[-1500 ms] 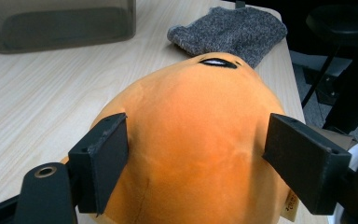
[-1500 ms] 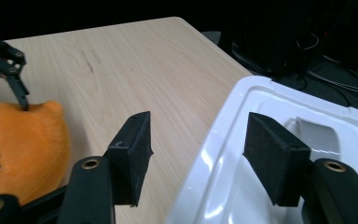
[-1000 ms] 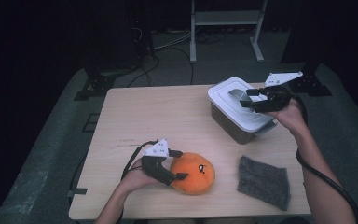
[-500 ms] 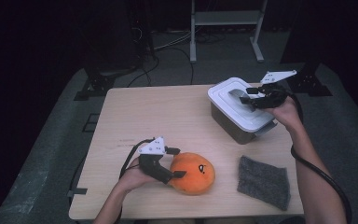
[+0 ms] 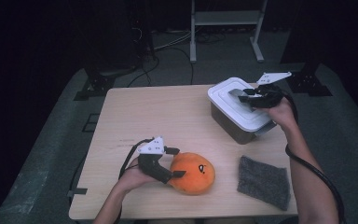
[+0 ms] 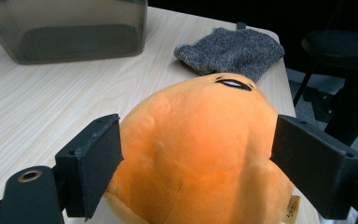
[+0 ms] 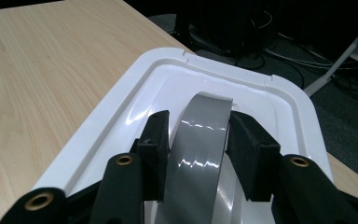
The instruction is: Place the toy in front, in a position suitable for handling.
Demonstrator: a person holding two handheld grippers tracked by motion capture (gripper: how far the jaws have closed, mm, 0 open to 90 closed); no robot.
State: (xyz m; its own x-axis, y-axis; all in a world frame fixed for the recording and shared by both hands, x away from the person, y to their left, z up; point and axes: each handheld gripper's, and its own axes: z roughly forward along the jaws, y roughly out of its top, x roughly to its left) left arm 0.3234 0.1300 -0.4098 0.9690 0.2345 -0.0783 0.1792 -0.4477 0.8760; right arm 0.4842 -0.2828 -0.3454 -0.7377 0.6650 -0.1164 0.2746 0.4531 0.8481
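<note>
the left gripper [image 5: 174, 162] is sitting at the near left part of the counter [image 5: 149, 116], its fingers [image 6: 93, 163] spread wide around the orange plush toy [image 5: 192, 172]. in the left gripper view the fingers are standing on either flank of the toy, very close to it, though i cannot tell if they are pressing it. the toy is lying with its long axis roughly across the counter, its small stitched face pointing up and toward the grey cloth. compared with half a second ago, the left gripper is sitting a little closer over the toy, while the toy itself is lying in the same place.

just to the right of the toy, near the front edge, the grey cloth [image 5: 265, 181] is lying flat, apart from both grippers.

farther back on the right, the grey storage box [image 5: 233, 125] is standing with its white lid [image 5: 223, 95] on top. the right gripper [image 5: 247, 94] is resting over the lid, and its fingers [image 7: 154, 149] are closing narrowly on the grey lid handle [image 7: 200, 140], which is running lengthwise between them in the right gripper view. the lid is sitting on the box as before, and the right hand [image 5: 279, 112] is holding much the same spot. nothing is lying between the toy and the box on the bare wood.
</note>
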